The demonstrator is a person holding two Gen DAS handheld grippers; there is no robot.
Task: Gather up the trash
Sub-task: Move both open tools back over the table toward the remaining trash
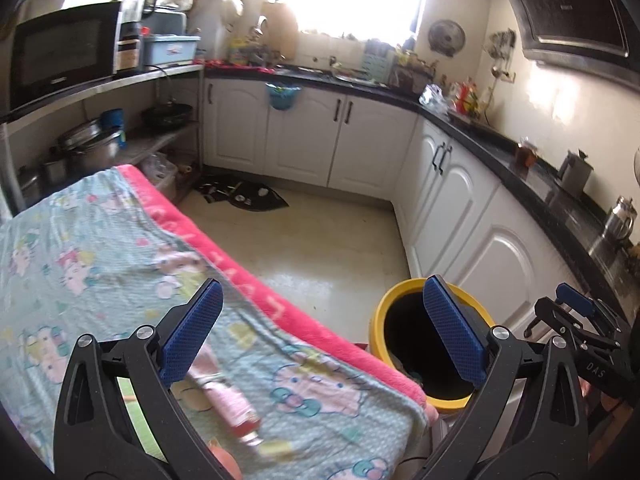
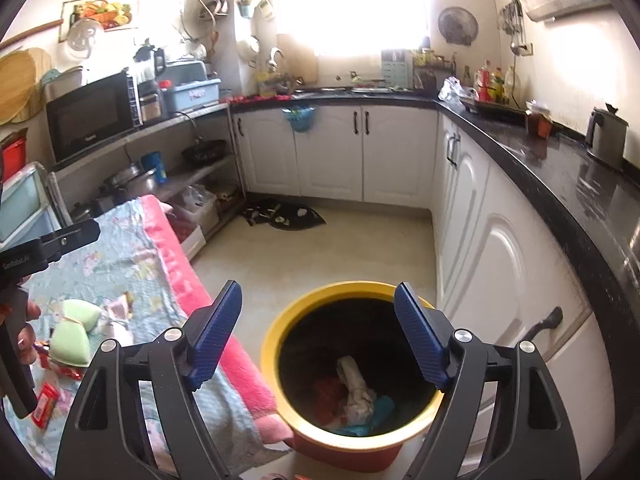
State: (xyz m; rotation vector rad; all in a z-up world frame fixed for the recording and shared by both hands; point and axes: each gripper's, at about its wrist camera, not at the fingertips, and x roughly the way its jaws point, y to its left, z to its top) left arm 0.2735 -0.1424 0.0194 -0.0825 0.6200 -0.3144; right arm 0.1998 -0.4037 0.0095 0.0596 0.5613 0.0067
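Right wrist: right gripper (image 2: 318, 334) gapes empty over yellow-rimmed bin (image 2: 276, 336), likely for dropping trash | left gripper (image 1: 324, 330) gapes empty above blanket (image 1: 100, 248), wrappers (image 2: 44, 400) left.

The left gripper (image 1: 322, 332) is tipped downward with its blue pads (image 1: 192, 336) spread wide and nothing between them. The right gripper (image 2: 318, 336) tilts down likewise, jaws apart and empty. At the left edge of the right wrist view, fingers (image 2: 26, 340), probably of the left hand, wrap the left gripper's black handle.
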